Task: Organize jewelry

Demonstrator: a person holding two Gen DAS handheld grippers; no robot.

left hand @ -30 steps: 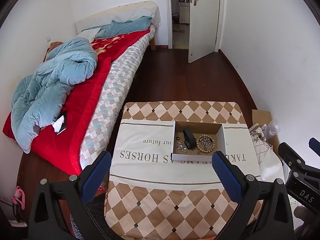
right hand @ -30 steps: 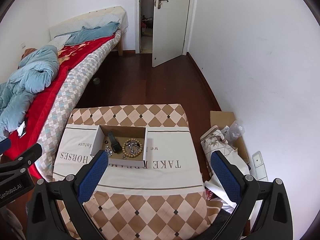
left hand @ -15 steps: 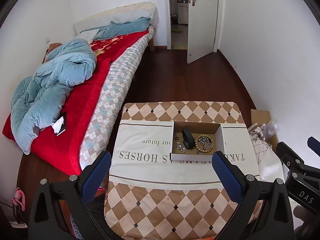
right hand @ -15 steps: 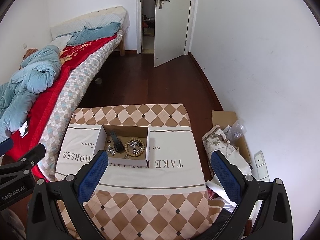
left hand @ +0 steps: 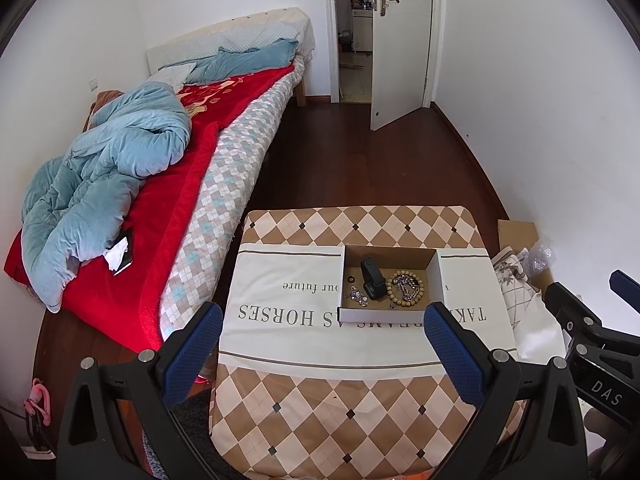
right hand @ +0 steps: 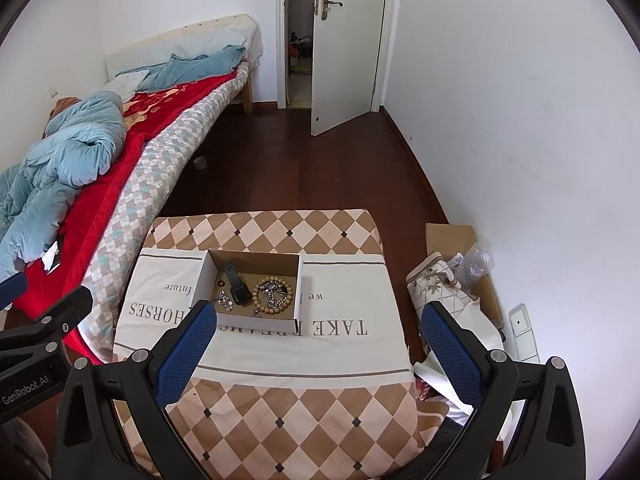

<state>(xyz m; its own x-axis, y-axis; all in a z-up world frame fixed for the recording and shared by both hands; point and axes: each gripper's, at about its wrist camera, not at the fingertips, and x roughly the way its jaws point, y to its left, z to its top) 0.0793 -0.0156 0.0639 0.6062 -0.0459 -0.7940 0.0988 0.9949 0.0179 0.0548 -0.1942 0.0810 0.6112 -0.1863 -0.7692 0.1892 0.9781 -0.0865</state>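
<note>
A shallow cardboard box sits on a table covered with a checked cloth. In it lie a wooden bead bracelet around a silver chain, a black watch, small silver pieces and a small dark ring. My left gripper is open and empty, high above the table's near side. My right gripper is open and empty, also high above the near side.
A bed with a red blanket and blue quilt runs along the left. A phone lies on its edge. Bags and cardboard lie on the floor right of the table. An open door is at the back.
Both views have shifted slightly; the table and box sit a touch further down and away. Nothing in the box has moved and both grippers stay open.
</note>
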